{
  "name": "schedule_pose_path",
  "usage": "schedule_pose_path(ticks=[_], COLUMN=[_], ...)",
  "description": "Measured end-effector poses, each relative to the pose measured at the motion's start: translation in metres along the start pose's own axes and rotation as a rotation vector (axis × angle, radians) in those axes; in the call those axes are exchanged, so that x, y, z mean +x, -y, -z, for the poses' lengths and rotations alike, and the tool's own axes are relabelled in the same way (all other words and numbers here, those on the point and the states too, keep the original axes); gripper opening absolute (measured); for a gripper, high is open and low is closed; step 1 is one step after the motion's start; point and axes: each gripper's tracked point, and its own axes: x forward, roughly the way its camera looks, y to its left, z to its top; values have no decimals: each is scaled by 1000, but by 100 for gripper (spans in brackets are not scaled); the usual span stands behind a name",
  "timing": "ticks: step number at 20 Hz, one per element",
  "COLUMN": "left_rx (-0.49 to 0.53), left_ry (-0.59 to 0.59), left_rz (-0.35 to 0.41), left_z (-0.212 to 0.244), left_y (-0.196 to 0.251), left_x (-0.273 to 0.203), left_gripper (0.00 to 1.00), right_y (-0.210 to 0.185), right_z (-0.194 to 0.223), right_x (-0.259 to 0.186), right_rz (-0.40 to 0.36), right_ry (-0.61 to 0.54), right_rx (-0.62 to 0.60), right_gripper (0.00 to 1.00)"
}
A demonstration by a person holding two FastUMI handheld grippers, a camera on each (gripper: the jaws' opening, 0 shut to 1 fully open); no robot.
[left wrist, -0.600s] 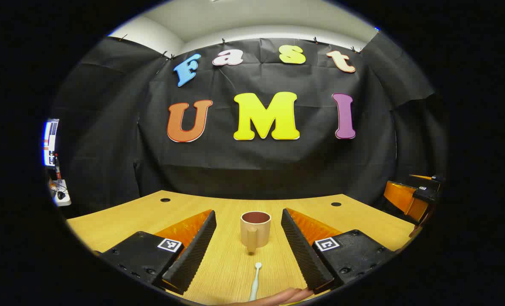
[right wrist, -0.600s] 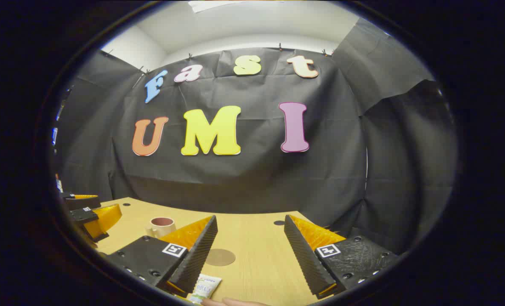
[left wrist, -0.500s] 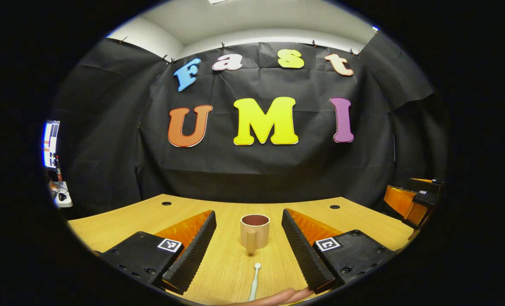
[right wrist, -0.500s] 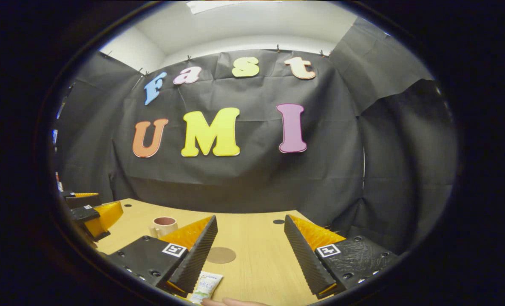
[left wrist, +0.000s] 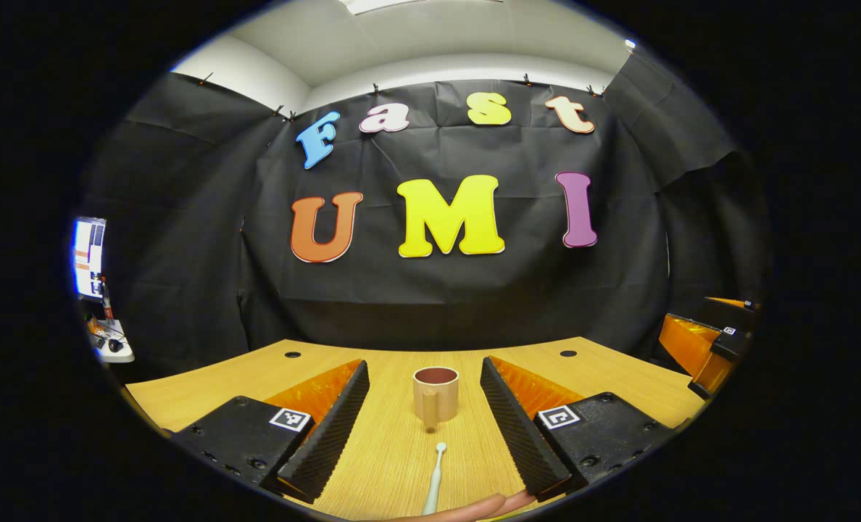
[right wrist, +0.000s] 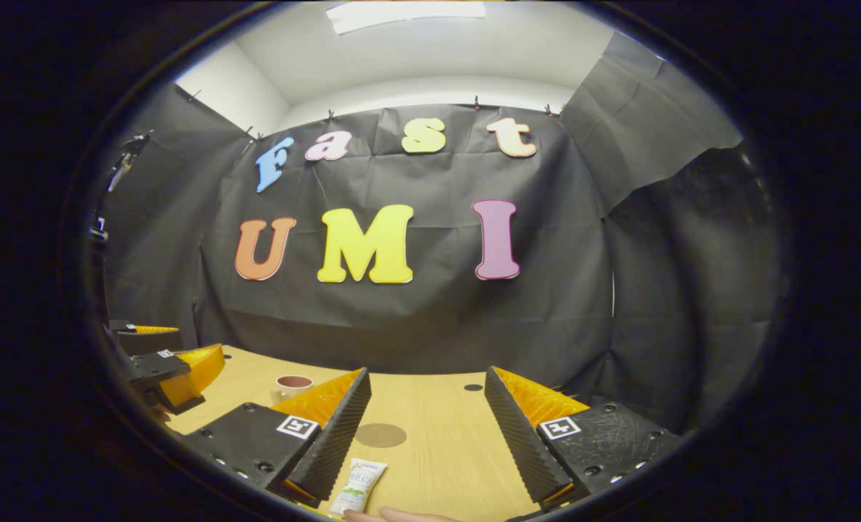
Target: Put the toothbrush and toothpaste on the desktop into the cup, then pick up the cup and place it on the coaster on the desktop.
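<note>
The left gripper (left wrist: 427, 435) is open above the white plastic toothbrush (left wrist: 434, 482), with the beige round cup (left wrist: 435, 396) farther away. The right gripper (right wrist: 423, 442) is open too, near the small white toothpaste tube (right wrist: 359, 486).

The left gripper view rides low over the desk (left wrist: 612, 377), facing the wall (left wrist: 184, 239) along its own fingers, with the cup (left wrist: 435, 396) straight ahead between them and the toothbrush (left wrist: 434, 478) nearer. The right gripper view faces the same wall from farther right; the coaster (right wrist: 380, 435) lies ahead, the cup (right wrist: 293, 386) beyond its left finger. Both share desk, cup and wall, and each catches the other gripper at its edge
</note>
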Motion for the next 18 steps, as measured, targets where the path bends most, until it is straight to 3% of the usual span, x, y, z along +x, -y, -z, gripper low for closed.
schedule_pose_path(ticks=[2, 3, 4, 11, 15, 18], left_rx=[-17, -20, -20, -48, -85, -47], left_ry=[-43, -55, -64, -146, -297, -403], left_rz=[1, 0, -4, -7, 49, 42], left_z=[11, 14, 16, 36, 77, 108], left_y=[-2, -4, -5, -8, 5, 5], left_x=[3, 4, 4, 10, 15, 15], left_gripper=[98, 91, 98, 98, 98, 96], right_y=[-5, -7, -12, -17, -21, -20], right_z=[8, 9, 11, 11, 18, 25], right_x=[3, 4, 4, 6, 6, 8], right_rz=[-9, -19, -36, -51, -67, -68], right_ry=[-31, -42, -58, -60, -73, -86], right_rx=[6, 17, 36, 18, 0, -3], right_gripper=[95, 95, 95, 95, 95, 97])
